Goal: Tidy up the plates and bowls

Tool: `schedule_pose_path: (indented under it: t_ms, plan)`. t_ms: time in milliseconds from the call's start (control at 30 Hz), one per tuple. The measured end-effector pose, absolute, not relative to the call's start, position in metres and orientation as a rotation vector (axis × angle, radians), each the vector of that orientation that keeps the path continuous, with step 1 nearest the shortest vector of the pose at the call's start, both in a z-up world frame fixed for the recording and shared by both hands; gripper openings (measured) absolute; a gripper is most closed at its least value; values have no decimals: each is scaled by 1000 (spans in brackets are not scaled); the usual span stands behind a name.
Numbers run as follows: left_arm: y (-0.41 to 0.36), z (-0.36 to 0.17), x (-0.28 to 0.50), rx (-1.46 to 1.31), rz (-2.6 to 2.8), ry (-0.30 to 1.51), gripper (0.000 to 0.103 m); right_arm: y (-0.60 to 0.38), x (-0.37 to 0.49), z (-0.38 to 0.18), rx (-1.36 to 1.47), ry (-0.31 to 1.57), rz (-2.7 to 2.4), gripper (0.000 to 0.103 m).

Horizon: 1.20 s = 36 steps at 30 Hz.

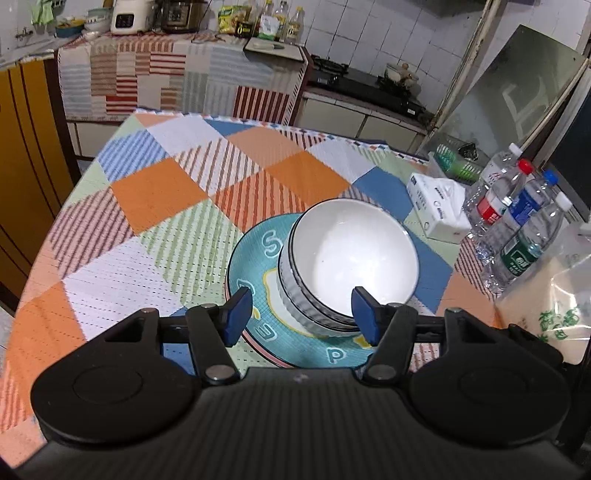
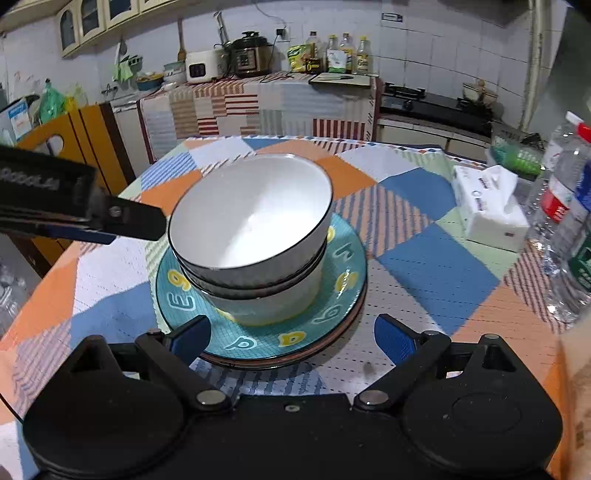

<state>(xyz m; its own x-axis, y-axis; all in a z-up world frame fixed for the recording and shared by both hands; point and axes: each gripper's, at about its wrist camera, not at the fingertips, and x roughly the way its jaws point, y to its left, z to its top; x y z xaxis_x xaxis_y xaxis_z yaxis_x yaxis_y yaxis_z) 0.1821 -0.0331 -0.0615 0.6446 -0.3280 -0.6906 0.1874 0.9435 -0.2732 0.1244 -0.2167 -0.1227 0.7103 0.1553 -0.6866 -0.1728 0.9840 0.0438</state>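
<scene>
White ribbed ceramic bowls (image 2: 255,236) are nested on stacked teal lettered plates (image 2: 343,295), mid-table. Left gripper (image 1: 301,314) and right gripper (image 2: 291,339) are held open, nothing grasped. Top bowl sits tilted; toppling is risked if clipped by a finger.

White tiled walls (image 2: 424,44) are backing a counter (image 2: 258,107) draped in striped patchwork cloth; a black gas stove (image 2: 436,105) is sitting to its right, cream wall cupboards (image 2: 99,18) are hanging upper left, and an orange cabinet (image 1: 26,155) is standing beside the table
</scene>
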Motion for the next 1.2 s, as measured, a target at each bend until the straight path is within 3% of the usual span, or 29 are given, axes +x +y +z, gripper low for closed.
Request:
schedule_pose_path:
  t_ms: [533,1200]
  plan:
    - [-32,8,102,-89,-249,756,64,-229,65,-57,-43,698,125,98]
    - [-36,-9,40,-68,-195,763,73,-235,-12,-24,-49,644,46,98]
